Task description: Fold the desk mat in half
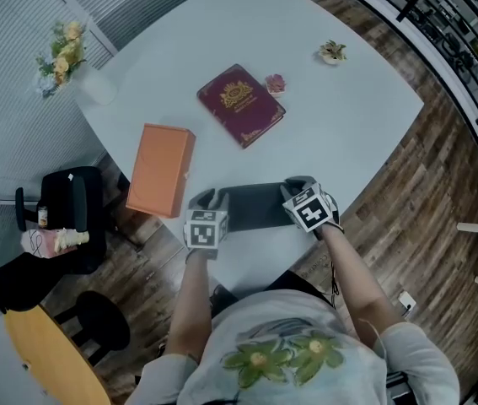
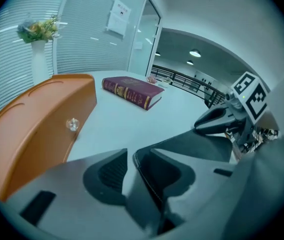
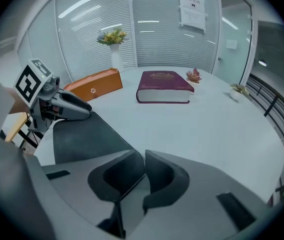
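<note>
A dark grey desk mat [image 1: 255, 205] lies folded near the front edge of the white table [image 1: 340, 125], a narrow strip between my two grippers. My left gripper [image 1: 207, 199] is at its left end. In the left gripper view the mat's [image 2: 202, 146] stitched edge stands between the jaws of the left gripper [image 2: 130, 159] against the right-hand one, and the other jaw stands off it. My right gripper [image 1: 293, 186] is at the mat's right end. In the right gripper view its jaws [image 3: 145, 164] stand almost together with the thin mat [image 3: 81, 134] pinched between them.
An orange box [image 1: 160, 169] lies just left of the mat. A maroon book [image 1: 240, 104] lies behind it, with a small pink flower [image 1: 275, 83] and a small plant [image 1: 332, 52] farther back. A vase of flowers [image 1: 63, 53] stands far left. A black chair [image 1: 70, 218] stands beside the table.
</note>
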### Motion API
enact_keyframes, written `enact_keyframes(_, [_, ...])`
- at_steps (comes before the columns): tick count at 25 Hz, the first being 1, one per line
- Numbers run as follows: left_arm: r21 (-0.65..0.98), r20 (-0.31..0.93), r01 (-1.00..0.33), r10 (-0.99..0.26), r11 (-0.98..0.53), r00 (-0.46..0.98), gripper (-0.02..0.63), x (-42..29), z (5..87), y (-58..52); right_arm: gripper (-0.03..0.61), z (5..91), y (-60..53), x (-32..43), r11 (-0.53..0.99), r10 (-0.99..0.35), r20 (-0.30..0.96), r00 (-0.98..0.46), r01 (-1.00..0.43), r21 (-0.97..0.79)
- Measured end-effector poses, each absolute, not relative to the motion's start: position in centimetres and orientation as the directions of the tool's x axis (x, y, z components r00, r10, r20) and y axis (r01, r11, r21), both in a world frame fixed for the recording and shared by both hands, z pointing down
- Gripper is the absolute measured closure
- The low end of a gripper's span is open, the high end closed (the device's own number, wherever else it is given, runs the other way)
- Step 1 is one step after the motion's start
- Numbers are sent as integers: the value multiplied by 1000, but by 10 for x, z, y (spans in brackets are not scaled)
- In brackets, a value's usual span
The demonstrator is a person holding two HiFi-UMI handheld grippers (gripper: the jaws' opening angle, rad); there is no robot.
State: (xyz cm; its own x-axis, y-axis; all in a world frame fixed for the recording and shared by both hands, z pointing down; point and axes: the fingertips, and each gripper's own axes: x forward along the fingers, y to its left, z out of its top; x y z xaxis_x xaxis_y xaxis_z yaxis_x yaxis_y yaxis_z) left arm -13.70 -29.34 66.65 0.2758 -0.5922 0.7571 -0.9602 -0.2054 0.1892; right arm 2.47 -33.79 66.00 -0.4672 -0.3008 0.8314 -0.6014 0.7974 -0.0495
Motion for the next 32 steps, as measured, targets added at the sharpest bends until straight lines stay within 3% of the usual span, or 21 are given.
enact_keyframes(3, [208,758,-960,-589,-189,280,480,-140,665,-292,477,656,-335,23,789,-287,824,-488,-608,-85])
enact_keyframes(32, [215,705,-954,-642,-211,301,479,-129,633,-267,431,605,-318,34,746,-429,758,-491,-666,-9])
